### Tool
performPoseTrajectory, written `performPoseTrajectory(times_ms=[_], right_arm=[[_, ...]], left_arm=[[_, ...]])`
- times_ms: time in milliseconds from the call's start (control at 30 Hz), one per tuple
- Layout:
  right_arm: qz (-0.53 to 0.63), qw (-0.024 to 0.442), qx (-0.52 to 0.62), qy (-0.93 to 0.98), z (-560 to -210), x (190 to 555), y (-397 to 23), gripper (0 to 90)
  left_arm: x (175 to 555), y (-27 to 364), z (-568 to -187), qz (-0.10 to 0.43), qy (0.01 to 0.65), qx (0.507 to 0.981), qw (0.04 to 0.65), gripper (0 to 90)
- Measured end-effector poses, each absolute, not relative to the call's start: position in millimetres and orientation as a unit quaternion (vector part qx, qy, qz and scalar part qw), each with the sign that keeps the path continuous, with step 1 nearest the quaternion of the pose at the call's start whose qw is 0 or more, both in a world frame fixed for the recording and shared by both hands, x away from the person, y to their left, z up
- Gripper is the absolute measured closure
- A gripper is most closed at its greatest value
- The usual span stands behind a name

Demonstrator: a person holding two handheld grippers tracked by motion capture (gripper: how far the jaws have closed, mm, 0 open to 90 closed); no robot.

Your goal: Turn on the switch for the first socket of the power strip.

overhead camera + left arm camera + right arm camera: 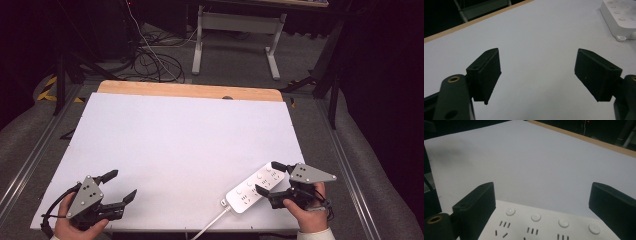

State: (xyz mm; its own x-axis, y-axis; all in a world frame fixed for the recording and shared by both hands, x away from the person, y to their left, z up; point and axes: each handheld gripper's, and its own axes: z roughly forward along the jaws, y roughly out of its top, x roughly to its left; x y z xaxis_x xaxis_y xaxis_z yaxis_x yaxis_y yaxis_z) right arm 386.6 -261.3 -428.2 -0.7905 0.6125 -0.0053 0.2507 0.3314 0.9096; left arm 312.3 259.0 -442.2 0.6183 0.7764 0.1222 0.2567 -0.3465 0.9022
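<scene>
A white power strip (252,189) with a row of round buttons and several sockets lies near the table's front right, its white cable (212,224) running off the front edge. My right gripper (269,178) is open, its two black jaws standing either side of the strip; the same strip (544,225) lies just under them in the right gripper view. My left gripper (123,184) is open at the front left with nothing between its jaws. From the left gripper view the strip's end (620,18) is at the upper right, well apart.
A white sheet (180,145) covers most of the wooden table, whose bare edge (190,90) runs along the far side. Beyond it stand a white table frame (235,35) and loose cables (155,62) on the grey floor.
</scene>
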Motion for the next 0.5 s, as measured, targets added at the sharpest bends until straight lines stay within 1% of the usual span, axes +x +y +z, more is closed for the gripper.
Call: performPoseTrajectory(times_ms=[100,500], right_arm=[[0.511,0.175,0.275,0.795,-435.3,384.1,-266.1,7.7],[0.509,0.175,0.279,0.795,-459.7,380.1,-280.4,6.9]], left_arm=[[312.8,260.1,-442.4,0.271,0.336,0.771,0.469,22.0],[315.5,262.1,-444.8,0.262,0.337,0.772,0.471,20.6]])
